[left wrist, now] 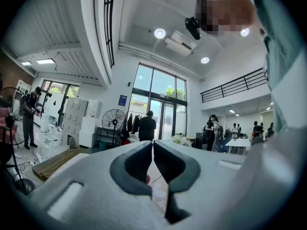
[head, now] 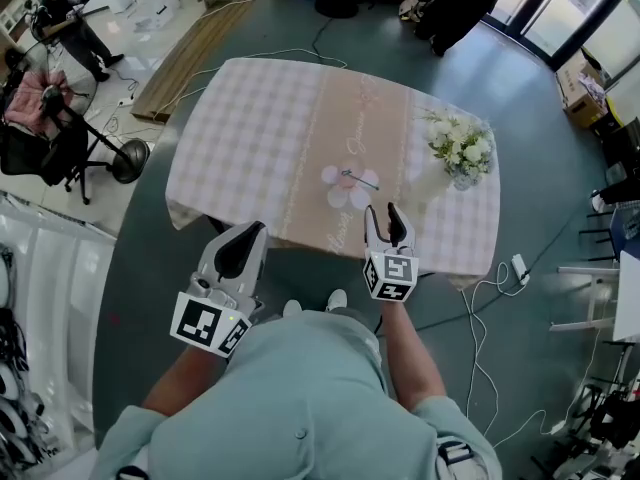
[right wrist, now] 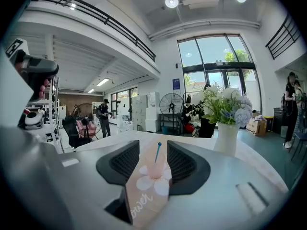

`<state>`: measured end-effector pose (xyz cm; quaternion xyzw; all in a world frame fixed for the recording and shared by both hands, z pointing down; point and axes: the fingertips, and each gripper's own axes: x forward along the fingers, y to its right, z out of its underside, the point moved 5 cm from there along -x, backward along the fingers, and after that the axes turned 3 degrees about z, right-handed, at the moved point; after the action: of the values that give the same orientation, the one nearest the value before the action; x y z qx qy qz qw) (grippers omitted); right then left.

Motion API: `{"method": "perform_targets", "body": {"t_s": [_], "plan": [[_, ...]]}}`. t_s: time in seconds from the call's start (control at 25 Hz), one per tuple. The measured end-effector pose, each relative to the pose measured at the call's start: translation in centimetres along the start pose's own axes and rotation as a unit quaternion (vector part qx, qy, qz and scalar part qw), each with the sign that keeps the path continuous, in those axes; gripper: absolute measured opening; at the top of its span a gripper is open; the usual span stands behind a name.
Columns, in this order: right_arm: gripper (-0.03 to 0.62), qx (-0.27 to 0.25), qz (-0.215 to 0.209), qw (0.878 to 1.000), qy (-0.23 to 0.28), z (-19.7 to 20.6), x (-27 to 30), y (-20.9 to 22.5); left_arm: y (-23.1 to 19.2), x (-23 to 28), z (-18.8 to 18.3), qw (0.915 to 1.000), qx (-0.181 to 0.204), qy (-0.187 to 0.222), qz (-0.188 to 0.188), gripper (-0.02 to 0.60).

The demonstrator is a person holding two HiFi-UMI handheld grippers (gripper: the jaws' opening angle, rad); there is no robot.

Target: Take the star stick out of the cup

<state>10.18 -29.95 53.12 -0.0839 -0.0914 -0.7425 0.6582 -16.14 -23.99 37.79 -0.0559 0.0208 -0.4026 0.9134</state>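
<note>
approach step: the right gripper (head: 383, 210), jaws spread and empty, hovers near the pink cup (head: 343, 179) that holds the star stick (right wrist: 158, 152); next it likely must pinch the stick above the cup's rim. the left gripper (head: 247, 236), jaws pressed together on nothing, hangs well apart from the cup. a flower vase (head: 458, 153) stands right of the cup on the checked tabletop (head: 250, 128), in a bright hall.

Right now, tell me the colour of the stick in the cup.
The stick is blue; the right gripper view shows it best.
</note>
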Motion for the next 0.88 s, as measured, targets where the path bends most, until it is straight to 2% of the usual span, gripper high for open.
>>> {"method": "perform_targets", "body": {"t_s": [0.52,0.88], "plan": [[0.16,0.018,-0.011,0.999,-0.035,3.0,4.3,1.3,0.3,0.0,-0.1,0.9991,0.008,-0.004,-0.041,0.011],[0.159,0.007,-0.031,0.998,-0.055,4.3,6.4,1.4,0.5,0.3,-0.1,0.998,0.01,-0.008,-0.062,0.011]]}}
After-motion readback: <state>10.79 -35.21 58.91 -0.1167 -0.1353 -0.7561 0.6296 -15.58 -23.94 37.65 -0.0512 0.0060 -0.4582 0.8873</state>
